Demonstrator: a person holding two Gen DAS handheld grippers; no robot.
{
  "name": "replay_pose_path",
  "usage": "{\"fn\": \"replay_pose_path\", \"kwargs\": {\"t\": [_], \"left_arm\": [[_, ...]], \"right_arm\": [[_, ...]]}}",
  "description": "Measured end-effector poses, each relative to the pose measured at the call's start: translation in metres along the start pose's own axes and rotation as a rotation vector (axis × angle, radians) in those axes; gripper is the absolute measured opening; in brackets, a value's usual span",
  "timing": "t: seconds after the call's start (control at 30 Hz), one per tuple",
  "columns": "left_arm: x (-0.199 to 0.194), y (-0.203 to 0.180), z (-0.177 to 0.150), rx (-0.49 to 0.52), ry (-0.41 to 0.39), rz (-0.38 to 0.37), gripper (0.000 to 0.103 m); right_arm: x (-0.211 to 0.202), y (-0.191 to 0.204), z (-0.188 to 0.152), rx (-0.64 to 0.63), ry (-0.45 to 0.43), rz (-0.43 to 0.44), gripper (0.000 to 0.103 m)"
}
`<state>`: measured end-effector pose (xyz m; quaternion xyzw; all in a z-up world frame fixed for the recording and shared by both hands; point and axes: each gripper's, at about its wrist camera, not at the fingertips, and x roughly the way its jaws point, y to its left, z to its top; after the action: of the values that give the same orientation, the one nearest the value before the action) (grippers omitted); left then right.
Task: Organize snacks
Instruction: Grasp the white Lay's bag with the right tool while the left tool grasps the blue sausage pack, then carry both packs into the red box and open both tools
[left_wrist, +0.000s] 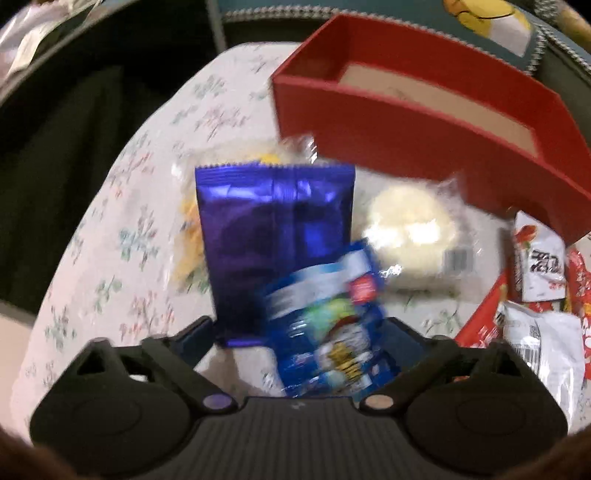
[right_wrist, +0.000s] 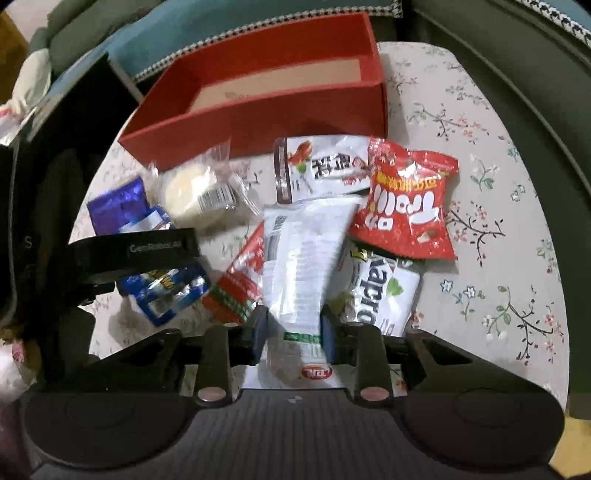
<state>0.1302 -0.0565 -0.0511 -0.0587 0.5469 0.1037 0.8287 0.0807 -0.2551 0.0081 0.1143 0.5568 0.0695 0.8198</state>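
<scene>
An empty red box (left_wrist: 424, 122) (right_wrist: 258, 107) stands at the back of the floral table. My left gripper (left_wrist: 299, 339) is open around a small blue snack packet (left_wrist: 332, 328) (right_wrist: 166, 291) that lies over a shiny purple packet (left_wrist: 273, 236) (right_wrist: 114, 206). My right gripper (right_wrist: 293, 328) is shut on a white snack packet (right_wrist: 303, 258) at its near end. Around it lie a red Trolli bag (right_wrist: 406, 206), a white packet with red print (right_wrist: 317, 166), a green-white packet (right_wrist: 380, 291), a red packet (right_wrist: 240, 284) and a wrapped pale bun (left_wrist: 410, 236) (right_wrist: 192, 192).
The floral tablecloth (right_wrist: 480, 184) covers a round table (left_wrist: 110, 240); its edge drops off at left and right. A yellow snack bag (left_wrist: 188, 236) lies behind the purple packet. Cushions and a sofa (right_wrist: 221, 40) sit behind the box.
</scene>
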Motion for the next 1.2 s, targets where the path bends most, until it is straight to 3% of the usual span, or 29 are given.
{"fn": "replay_pose_path", "kwargs": {"t": [0.03,0.1,0.2,0.27,0.4,0.47,0.5,0.57,0.6,0.67,0.7,0.83,1.03,1.2], "left_arm": [[-0.002,0.004,-0.002,0.002,0.010,0.022,0.081],[-0.006,0.012,-0.007,0.004,0.030,0.044,0.081],[-0.014,0.020,-0.018,0.028,0.046,0.046,0.080],[-0.020,0.021,-0.023,0.052,0.051,0.013,0.080],[-0.020,0.029,-0.034,0.032,0.075,-0.080,0.083],[-0.010,0.030,-0.038,0.030,0.120,-0.103,0.092],[-0.007,0.027,-0.040,0.046,0.104,-0.093,0.093],[-0.005,0.022,-0.042,0.097,0.075,-0.073,0.095],[-0.006,0.023,-0.041,0.103,0.074,-0.080,0.093],[-0.010,0.027,-0.040,0.101,0.073,-0.095,0.077],[-0.013,0.028,-0.041,0.107,0.073,-0.104,0.073],[-0.025,0.038,-0.046,0.116,0.091,-0.172,0.073],[-0.052,0.056,-0.052,0.111,0.040,-0.252,0.072],[-0.075,0.049,-0.038,0.128,-0.015,-0.310,0.072]], "right_arm": [[0.001,-0.001,-0.001,-0.008,0.009,0.000,0.048],[0.000,-0.004,-0.002,-0.019,0.007,0.002,0.049],[-0.003,-0.003,-0.002,-0.045,0.011,-0.027,0.060],[-0.003,-0.001,-0.004,-0.051,0.001,-0.044,0.062],[0.001,0.005,-0.006,-0.072,0.002,-0.055,0.076],[0.007,0.015,-0.006,-0.082,-0.004,-0.099,0.081],[0.009,0.020,-0.007,-0.099,-0.015,-0.123,0.080],[0.014,0.032,-0.014,-0.166,-0.028,-0.197,0.074],[0.014,0.036,-0.017,-0.195,-0.033,-0.232,0.065],[0.009,0.038,-0.022,-0.211,-0.041,-0.229,0.040],[0.006,0.036,-0.023,-0.192,-0.028,-0.209,0.034],[-0.007,0.038,-0.031,-0.192,-0.044,-0.245,0.031],[-0.049,0.042,-0.050,-0.147,-0.110,-0.222,0.031],[-0.076,0.063,-0.041,-0.185,-0.181,-0.202,0.031]]}}
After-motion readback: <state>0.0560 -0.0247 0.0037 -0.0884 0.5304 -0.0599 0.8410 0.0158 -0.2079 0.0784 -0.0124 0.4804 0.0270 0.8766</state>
